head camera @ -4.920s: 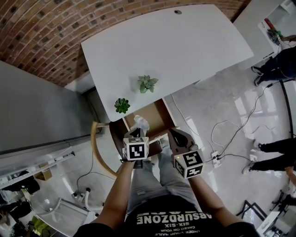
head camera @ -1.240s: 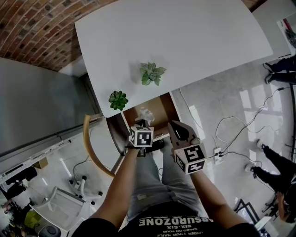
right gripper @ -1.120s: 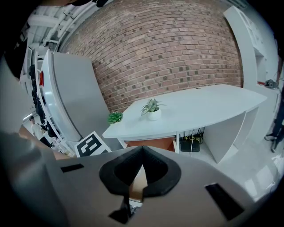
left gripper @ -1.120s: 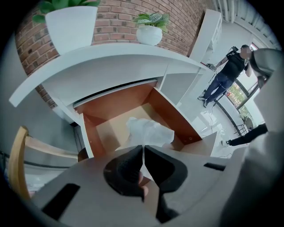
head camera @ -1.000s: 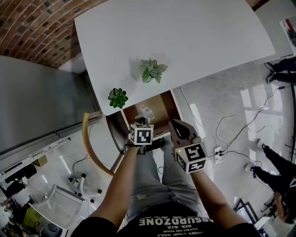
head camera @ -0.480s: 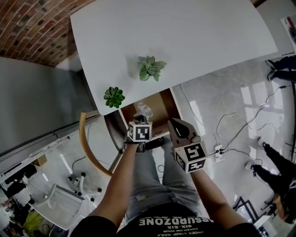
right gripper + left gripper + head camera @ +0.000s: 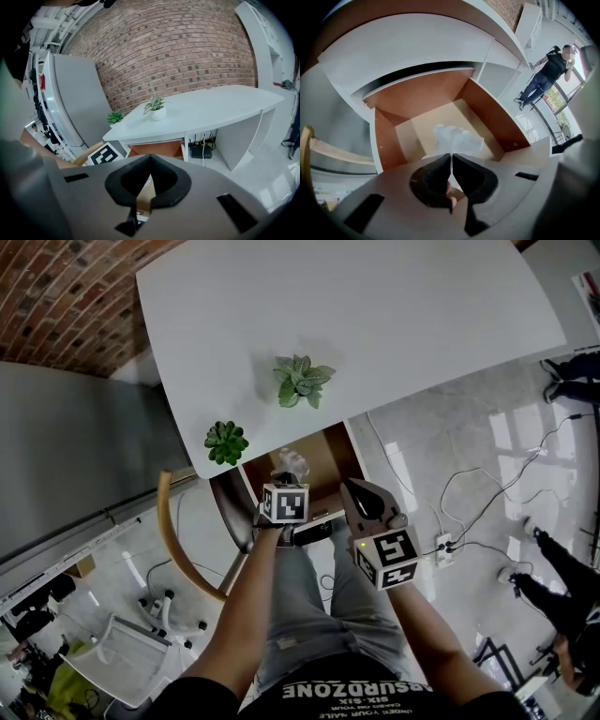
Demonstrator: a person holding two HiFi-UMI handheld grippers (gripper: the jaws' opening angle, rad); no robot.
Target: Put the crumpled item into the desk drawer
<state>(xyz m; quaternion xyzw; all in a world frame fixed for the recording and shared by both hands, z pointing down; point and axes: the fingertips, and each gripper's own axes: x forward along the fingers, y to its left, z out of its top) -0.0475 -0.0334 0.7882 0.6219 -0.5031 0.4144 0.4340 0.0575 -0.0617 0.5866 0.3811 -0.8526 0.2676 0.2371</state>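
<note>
The crumpled white item [image 7: 457, 139] hangs from my left gripper [image 7: 451, 155], whose jaws are shut on its lower end. It is over the pale floor of the open desk drawer [image 7: 497, 117], between the brown side walls; whether it touches the floor I cannot tell. In the head view the item [image 7: 292, 463] shows just beyond the left gripper [image 7: 289, 478], inside the drawer [image 7: 328, 454] under the white desk [image 7: 394, 315]. My right gripper [image 7: 354, 489] hovers to the right of the drawer front. Its jaws [image 7: 150, 158] are shut with nothing between them.
Two small potted plants [image 7: 302, 381] [image 7: 226, 441] stand on the desk near its front edge. A curved wooden chair back [image 7: 167, 540] is at the left. Cables and a power strip [image 7: 441, 554] lie on the floor at the right, where a person [image 7: 567, 563] stands.
My left gripper has sunk a little with the crumpled item, deeper into the drawer opening. The right gripper has stayed where it was.
</note>
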